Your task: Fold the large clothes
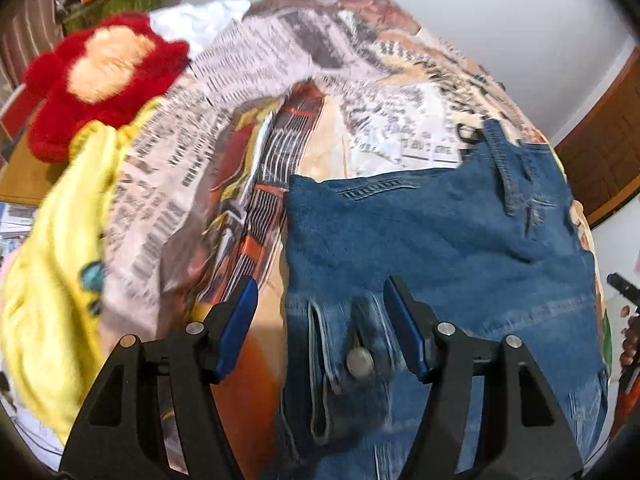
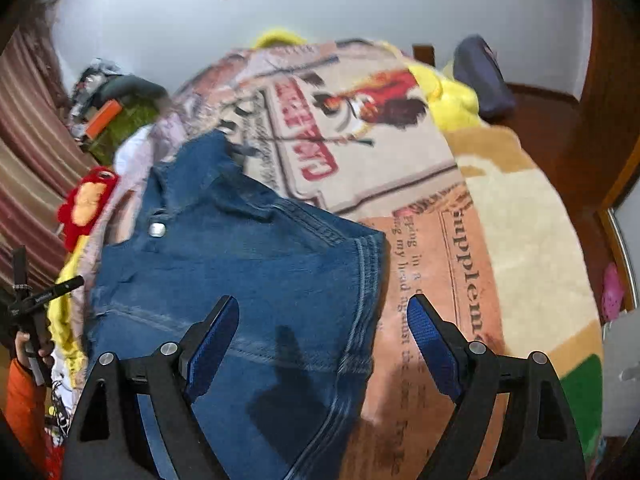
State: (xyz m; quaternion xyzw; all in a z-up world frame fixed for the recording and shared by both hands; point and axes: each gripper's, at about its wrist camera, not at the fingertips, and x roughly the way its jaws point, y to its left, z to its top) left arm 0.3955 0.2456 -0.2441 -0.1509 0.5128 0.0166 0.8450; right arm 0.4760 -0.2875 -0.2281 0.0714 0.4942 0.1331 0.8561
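Note:
Blue jeans [image 1: 440, 240] lie spread on a newspaper-print blanket [image 1: 248, 80] that covers a bed. In the left wrist view my left gripper [image 1: 322, 306] hovers over the waistband, open. The metal button [image 1: 360, 362] and fly lie below the gap, and the blue pads [image 1: 240, 320] touch no cloth. In the right wrist view my right gripper [image 2: 323, 316] stands wide open above the jeans [image 2: 240, 272], over their right edge. One finger is above denim, the other above the blanket [image 2: 440, 248]. Nothing is held by either gripper.
A red plush toy [image 1: 100, 76] and a yellow cloth [image 1: 52, 280] lie left of the jeans. A cream and brown fleece [image 2: 528, 240] lies to the right, with a dark bag [image 2: 484, 76] and a wooden bed frame [image 2: 560, 128] beyond. A hand in an orange sleeve [image 2: 24, 396] shows at the left edge.

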